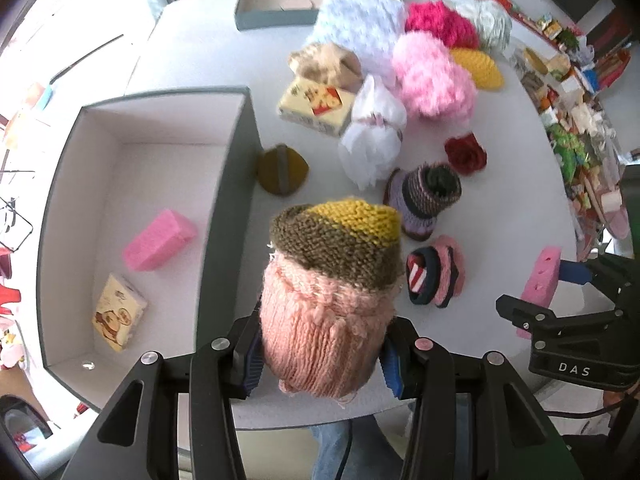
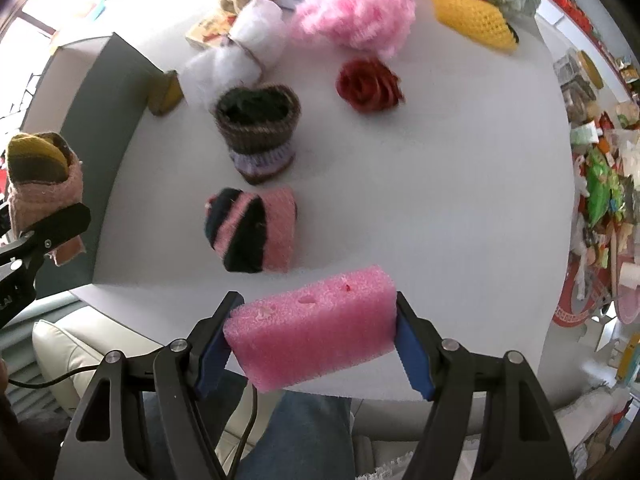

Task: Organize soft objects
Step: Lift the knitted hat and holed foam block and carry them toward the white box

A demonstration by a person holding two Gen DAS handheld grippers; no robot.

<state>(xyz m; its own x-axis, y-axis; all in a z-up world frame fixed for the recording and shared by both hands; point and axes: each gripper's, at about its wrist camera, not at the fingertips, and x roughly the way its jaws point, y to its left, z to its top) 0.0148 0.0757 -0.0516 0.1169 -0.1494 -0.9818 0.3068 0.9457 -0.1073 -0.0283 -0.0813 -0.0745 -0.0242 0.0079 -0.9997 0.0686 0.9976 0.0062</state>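
Observation:
My left gripper [image 1: 320, 360] is shut on a rolled knit piece [image 1: 332, 280], pink with an olive and yellow end, held above the white table [image 1: 208, 48] just right of the grey box [image 1: 230, 184]. It also shows in the right wrist view [image 2: 40, 176]. The box holds a pink sponge [image 1: 160, 240] and a small carton [image 1: 118, 312]. My right gripper [image 2: 316, 340] is shut on a second pink sponge [image 2: 316, 328] over the table's near edge; it also shows in the left wrist view [image 1: 540, 288].
On the table lie a pink and black knit roll [image 2: 252, 232], a purple and brown knit boot [image 2: 260, 136], a red rose [image 2: 368, 84], a white pouf [image 1: 372, 132], a pink fluffy ball [image 1: 432, 76], a yellow knit [image 2: 472, 20] and a second grey box [image 1: 280, 4].

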